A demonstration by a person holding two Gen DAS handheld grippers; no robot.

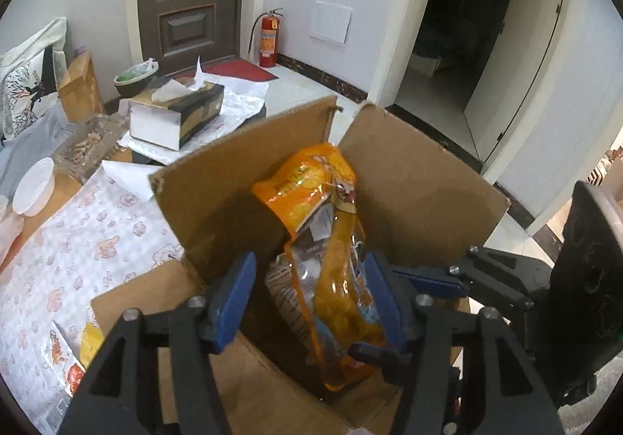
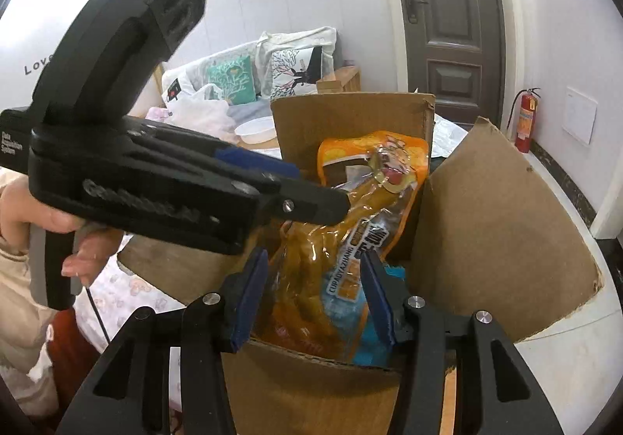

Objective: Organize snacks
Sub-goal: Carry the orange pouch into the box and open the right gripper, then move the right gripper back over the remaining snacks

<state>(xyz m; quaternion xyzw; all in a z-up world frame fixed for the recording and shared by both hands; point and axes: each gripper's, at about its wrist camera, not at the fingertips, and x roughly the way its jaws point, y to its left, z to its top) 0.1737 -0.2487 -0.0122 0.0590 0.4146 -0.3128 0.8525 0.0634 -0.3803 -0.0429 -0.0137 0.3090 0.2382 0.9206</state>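
An open cardboard box [image 1: 233, 170] [image 2: 506, 225] stands on the table with its flaps up. An orange snack bag [image 1: 335, 240] [image 2: 362, 225] stands upright inside it. My left gripper [image 1: 311, 299] is open over the box, its blue pads on either side of the bag's lower part. My right gripper [image 2: 315, 299] is also open, its pads astride the same bag from the near side. The right gripper shows at the right edge of the left wrist view [image 1: 420, 279]. The left gripper's body crosses the right wrist view [image 2: 155, 182]. More snack packets [image 1: 66, 361] lie on the tablecloth left of the box.
A tissue box [image 1: 175, 112], a white bowl [image 1: 35, 186], a brown paper bag [image 1: 80, 88] and a dark bowl [image 1: 134, 79] stand on the table beyond the box. Cushions [image 2: 288, 65] lie on a sofa. A fire extinguisher [image 1: 268, 38] stands by the door.
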